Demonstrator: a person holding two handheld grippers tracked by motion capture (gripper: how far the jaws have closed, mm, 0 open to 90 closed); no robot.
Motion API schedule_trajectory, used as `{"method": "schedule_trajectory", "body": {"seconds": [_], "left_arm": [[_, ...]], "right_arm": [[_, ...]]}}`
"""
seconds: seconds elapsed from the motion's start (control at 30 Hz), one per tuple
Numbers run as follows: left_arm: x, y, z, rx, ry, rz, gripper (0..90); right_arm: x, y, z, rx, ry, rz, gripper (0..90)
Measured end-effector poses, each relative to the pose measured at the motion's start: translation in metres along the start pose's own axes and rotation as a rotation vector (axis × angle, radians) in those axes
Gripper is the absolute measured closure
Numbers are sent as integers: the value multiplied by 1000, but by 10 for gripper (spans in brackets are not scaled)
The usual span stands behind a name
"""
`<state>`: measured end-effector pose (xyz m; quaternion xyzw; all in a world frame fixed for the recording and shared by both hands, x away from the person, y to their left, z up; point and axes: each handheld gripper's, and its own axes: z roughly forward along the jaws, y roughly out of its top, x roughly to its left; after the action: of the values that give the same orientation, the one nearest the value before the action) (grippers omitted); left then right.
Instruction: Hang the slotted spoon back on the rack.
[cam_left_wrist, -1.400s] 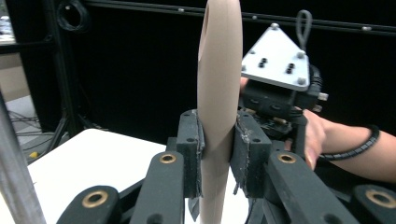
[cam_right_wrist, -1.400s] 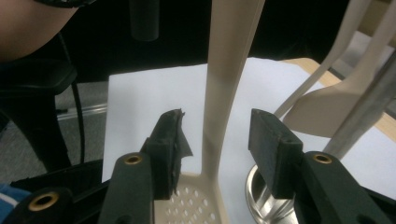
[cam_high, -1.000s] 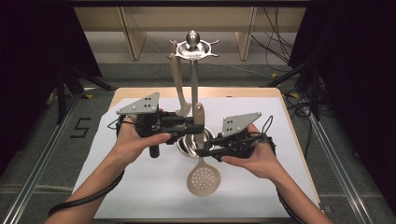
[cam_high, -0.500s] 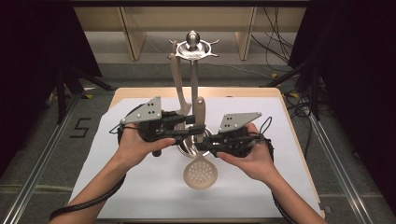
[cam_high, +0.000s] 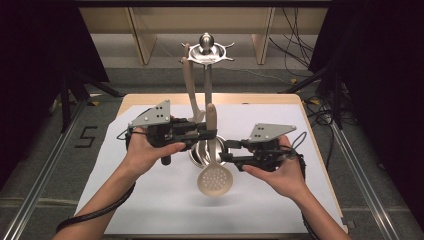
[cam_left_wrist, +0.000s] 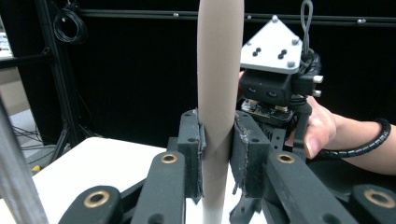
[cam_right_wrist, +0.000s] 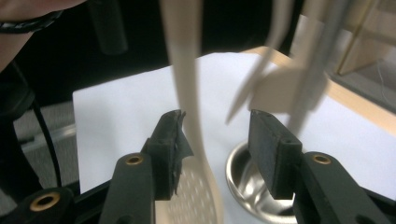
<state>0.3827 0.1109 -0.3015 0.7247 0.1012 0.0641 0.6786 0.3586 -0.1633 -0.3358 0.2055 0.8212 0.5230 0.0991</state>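
A beige skimmer spoon hangs upright over the white sheet, its perforated head (cam_high: 216, 181) low and its handle (cam_high: 211, 117) up. My left gripper (cam_high: 206, 133) is shut on that handle (cam_left_wrist: 217, 93), the pads pressing it from both sides (cam_left_wrist: 218, 154). My right gripper (cam_high: 226, 151) stands open around the spoon's thin neck (cam_right_wrist: 189, 93), jaws apart on either side (cam_right_wrist: 217, 140) and not pressing it. The perforated head (cam_right_wrist: 196, 196) shows below the right jaws. The right gripper (cam_left_wrist: 275, 88) also appears behind the handle in the left gripper view.
A metal utensil stand (cam_high: 206, 50) rises from a round steel base (cam_high: 200, 155) just behind the spoon. A beige spatula (cam_high: 192, 100) hangs from its top ring. The base (cam_right_wrist: 247, 182) and the hanging spatula (cam_right_wrist: 280, 93) are close beyond the right jaws.
My left gripper has shifted right and the spoon's head has risen a little off the sheet. The right hand has drifted slightly right.
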Motion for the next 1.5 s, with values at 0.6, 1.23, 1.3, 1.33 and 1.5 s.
{"method": "schedule_trajectory", "body": {"seconds": [0.6, 1.23, 1.3, 1.33, 1.5], "left_arm": [[19, 11, -1, 20, 6, 9, 744], [29, 28, -4, 15, 0, 19, 744], [30, 30, -4, 21, 1, 24, 744], [30, 31, -4, 23, -1, 25, 744], [33, 35, -3, 25, -5, 24, 744]], "right_arm": [[-44, -65, -11, 96, -344, 182, 568], [-48, -76, -3, 140, -390, 208, 571], [-48, -76, -3, 140, -379, 224, 570], [-49, -76, -3, 134, -390, 214, 570], [-47, -77, -3, 136, -394, 242, 569]]}}
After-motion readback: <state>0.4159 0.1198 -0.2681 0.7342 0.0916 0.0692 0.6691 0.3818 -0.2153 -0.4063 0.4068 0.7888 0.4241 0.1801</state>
